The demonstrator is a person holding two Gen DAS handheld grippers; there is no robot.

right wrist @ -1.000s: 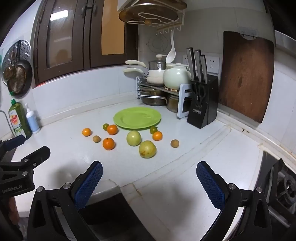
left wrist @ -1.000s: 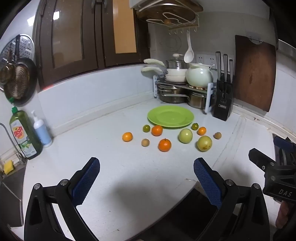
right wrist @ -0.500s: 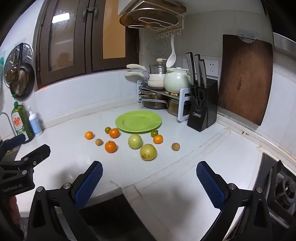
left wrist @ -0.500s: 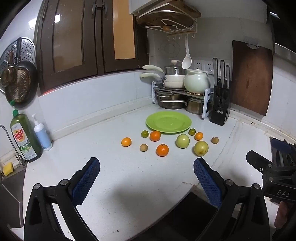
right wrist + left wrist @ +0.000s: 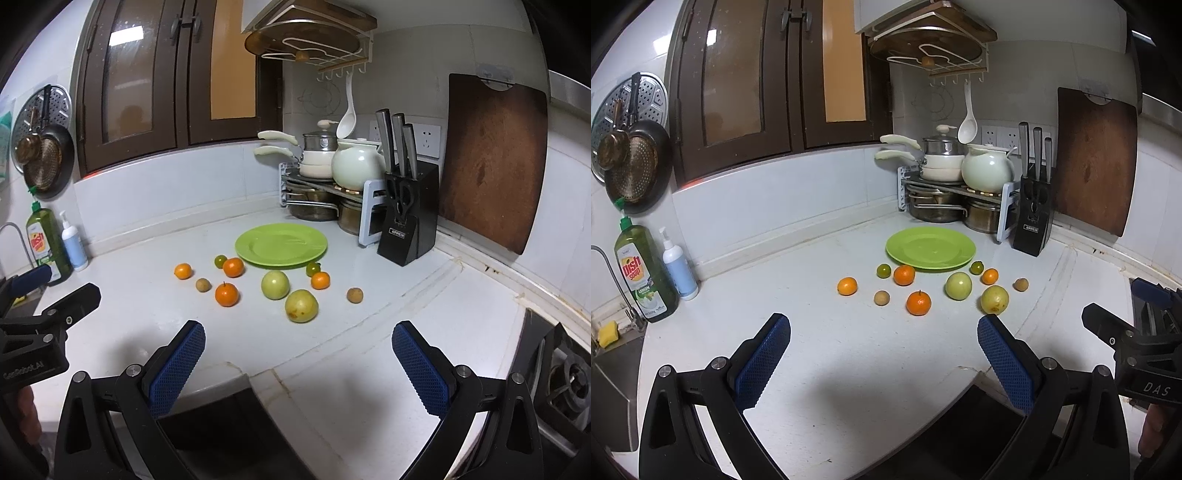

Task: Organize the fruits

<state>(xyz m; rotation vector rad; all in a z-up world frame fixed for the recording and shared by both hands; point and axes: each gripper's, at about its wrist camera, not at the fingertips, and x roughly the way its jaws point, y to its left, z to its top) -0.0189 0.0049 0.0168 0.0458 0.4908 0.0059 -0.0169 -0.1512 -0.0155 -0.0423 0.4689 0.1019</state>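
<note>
An empty green plate (image 5: 931, 248) (image 5: 281, 245) lies on the white counter near the back corner. In front of it sit several loose fruits: orange mandarins (image 5: 918, 302) (image 5: 226, 294), two pale green-yellow round fruits (image 5: 958, 285) (image 5: 301, 306), small dark green ones (image 5: 883, 270) (image 5: 313, 268) and small brown ones (image 5: 1021, 284) (image 5: 354, 295). My left gripper (image 5: 882, 356) is open and empty over the counter's front edge, well short of the fruit. My right gripper (image 5: 297, 354) is open and empty too, in front of the yellow fruit.
A pot rack (image 5: 325, 192) with pans and a white kettle, a black knife block (image 5: 406, 218) and a leaning wooden cutting board (image 5: 491, 162) line the back right. Dish soap (image 5: 642, 273) and a pump bottle (image 5: 679, 269) stand left by the sink. A stove (image 5: 561, 373) is at right.
Both grippers have tilted or drawn back slightly, so the fruits and plate sit a little lower and farther in both views. Both stay open and nothing on the counter moved.
</note>
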